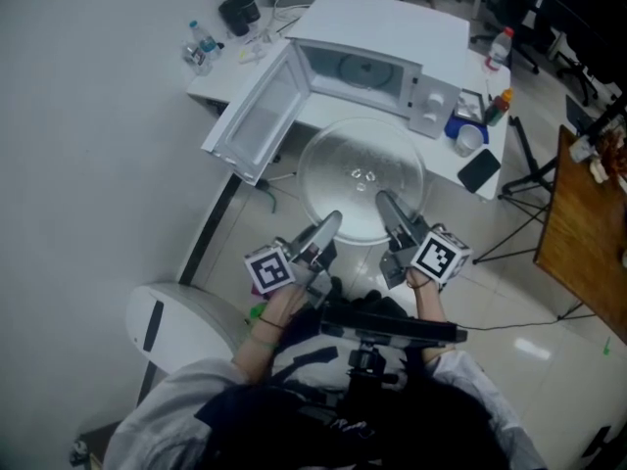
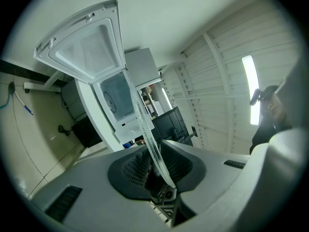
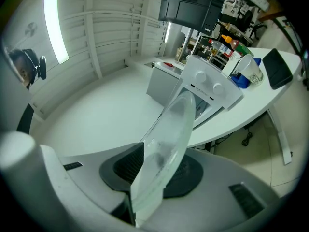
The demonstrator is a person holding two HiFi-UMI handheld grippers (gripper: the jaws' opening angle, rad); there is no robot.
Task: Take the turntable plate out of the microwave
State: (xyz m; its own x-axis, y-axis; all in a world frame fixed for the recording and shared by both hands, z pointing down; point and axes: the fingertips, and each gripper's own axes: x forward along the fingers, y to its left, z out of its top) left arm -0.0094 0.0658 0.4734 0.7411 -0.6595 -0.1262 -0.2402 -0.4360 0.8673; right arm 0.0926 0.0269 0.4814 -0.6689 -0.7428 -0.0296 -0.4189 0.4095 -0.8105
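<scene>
A clear round glass turntable plate [image 1: 361, 178] hangs in the air in front of the white microwave [image 1: 377, 71], outside its cavity. My left gripper [image 1: 331, 221] is shut on the plate's near-left rim and my right gripper [image 1: 384, 202] is shut on its near-right rim. The left gripper view shows the plate [image 2: 150, 138] edge-on between the jaws. In the right gripper view the plate [image 3: 166, 151] runs up from the jaws toward the microwave [image 3: 203, 93]. The microwave door [image 1: 257, 114] stands swung wide to the left.
The microwave sits on a white table [image 1: 436, 169] with a blue cup [image 1: 467, 137], bottles [image 1: 498, 107] and a black phone [image 1: 479, 169] at its right end. Bottles [image 1: 201, 45] stand at the far left. A wooden table [image 1: 583, 223] lies right, a white stool [image 1: 181, 323] near left.
</scene>
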